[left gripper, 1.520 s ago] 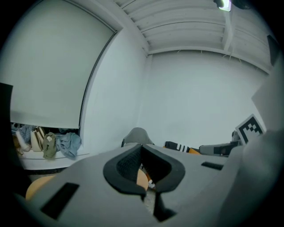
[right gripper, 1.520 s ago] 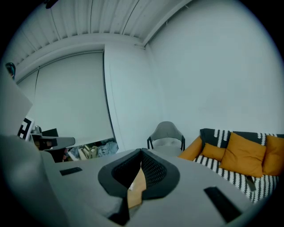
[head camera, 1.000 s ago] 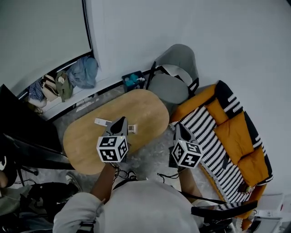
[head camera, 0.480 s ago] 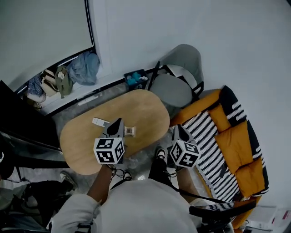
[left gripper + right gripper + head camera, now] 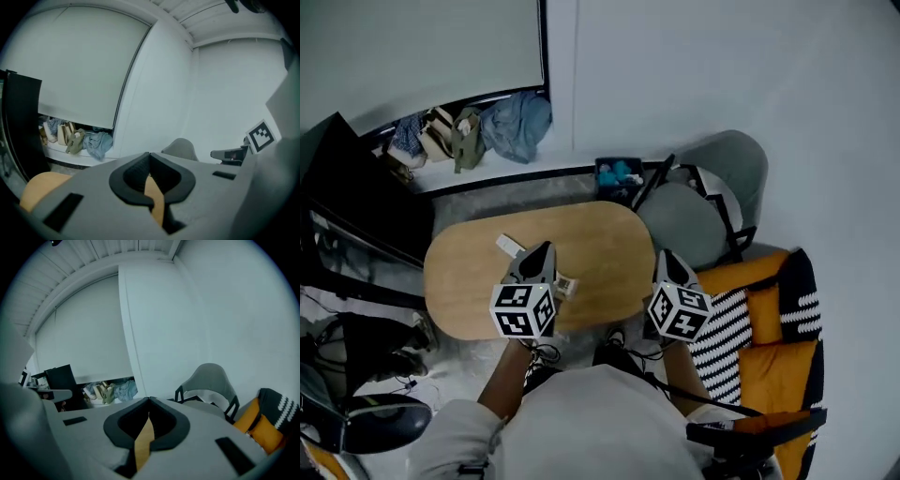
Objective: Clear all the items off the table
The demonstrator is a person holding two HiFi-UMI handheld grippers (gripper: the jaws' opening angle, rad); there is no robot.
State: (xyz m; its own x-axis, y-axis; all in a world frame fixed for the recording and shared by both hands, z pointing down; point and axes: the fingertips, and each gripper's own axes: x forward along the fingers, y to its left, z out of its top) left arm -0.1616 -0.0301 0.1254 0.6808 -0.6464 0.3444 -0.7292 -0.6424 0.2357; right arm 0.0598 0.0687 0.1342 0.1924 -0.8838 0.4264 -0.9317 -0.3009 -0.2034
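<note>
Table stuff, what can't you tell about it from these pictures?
Head view: small white item too small to name.
Head view: second small item tiny, possibly overlapped by the left gripper.
Both gripper views: wooden table mostly hidden by each gripper's own body; no items show.

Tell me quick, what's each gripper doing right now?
Left gripper: closed, holding nothing.
Right gripper: closed, holding nothing.

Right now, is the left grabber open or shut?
Shut. The jaws of the left gripper meet at their tips in the left gripper view, with nothing held between them.
</note>
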